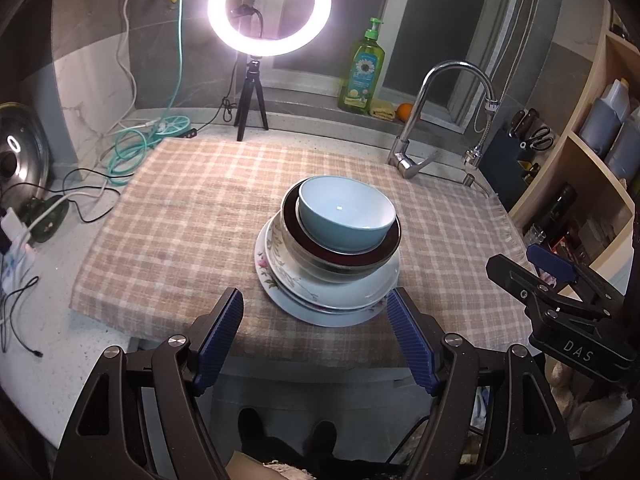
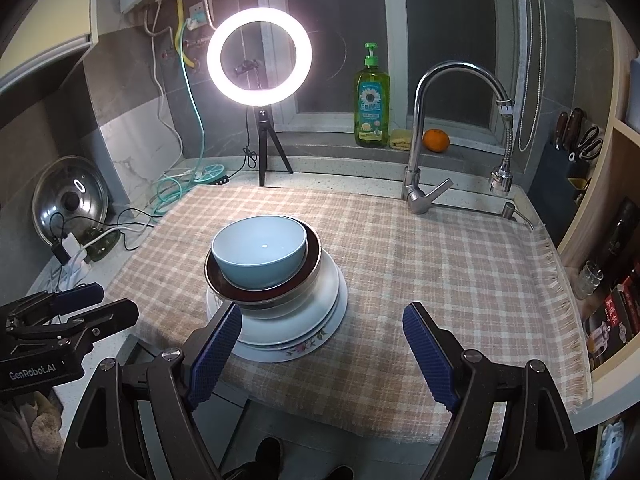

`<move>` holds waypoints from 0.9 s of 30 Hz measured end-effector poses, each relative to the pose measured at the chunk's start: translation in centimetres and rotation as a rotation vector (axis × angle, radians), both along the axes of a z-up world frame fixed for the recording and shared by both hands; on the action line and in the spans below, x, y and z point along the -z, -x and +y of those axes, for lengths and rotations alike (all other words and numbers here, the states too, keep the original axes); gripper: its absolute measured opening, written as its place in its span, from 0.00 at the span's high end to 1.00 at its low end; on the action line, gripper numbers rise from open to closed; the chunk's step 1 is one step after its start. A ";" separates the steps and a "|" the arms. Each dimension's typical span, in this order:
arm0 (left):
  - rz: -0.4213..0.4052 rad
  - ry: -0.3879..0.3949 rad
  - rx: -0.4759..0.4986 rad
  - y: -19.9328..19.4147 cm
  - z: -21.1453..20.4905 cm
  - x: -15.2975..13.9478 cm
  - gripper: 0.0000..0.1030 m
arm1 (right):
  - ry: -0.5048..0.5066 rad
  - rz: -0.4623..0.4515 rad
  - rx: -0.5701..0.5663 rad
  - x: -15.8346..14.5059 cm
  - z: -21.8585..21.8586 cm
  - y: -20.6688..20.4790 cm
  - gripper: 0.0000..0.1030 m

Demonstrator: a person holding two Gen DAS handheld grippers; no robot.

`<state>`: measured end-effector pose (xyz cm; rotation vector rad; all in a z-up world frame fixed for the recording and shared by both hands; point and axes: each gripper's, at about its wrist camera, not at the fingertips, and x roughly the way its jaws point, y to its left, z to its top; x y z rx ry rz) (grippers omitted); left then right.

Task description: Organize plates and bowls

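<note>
On the checked beige cloth covering the tabletop, one stack stands.
A pale blue ceramic bowl nests in a dark steel bowl atop white floral plates; left hand-held gripper and right hand-held gripper gape wide, empty.

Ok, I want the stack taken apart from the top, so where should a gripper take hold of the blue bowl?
Grip the blue bowl by its rim, one finger inside and one outside, coming down from above on the near side. It sits upright and open, nested in the dark bowl, so its lower wall is hidden; only the rim stands clear.
</note>
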<state>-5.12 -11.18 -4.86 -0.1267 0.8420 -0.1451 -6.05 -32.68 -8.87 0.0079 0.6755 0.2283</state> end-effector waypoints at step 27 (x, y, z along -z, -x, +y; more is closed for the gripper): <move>0.005 0.006 0.017 -0.4 -0.3 0.4 0.28 | 0.010 0.007 -0.002 0.5 -0.2 -0.2 0.22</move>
